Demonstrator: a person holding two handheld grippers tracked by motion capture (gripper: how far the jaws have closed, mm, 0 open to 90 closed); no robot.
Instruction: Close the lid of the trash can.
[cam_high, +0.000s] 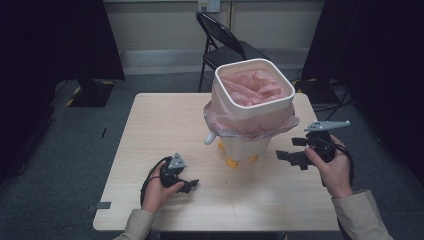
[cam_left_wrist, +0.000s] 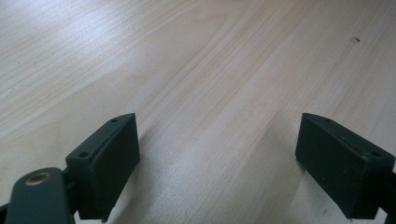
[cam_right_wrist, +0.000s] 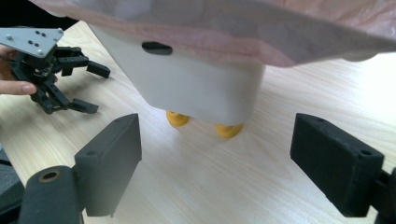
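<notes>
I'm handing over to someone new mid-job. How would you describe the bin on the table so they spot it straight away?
Start at the light wooden table. On its far right part stands the white bin, between the right gripper and the left gripper, both held apart from it. It is the tall thing there, lined with a pink bag folded over its rim, standing on small yellow feet.

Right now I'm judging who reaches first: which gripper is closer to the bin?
The right gripper: its open jaws point at the bin base from close by, while the left gripper sits farther off over bare table.
</notes>
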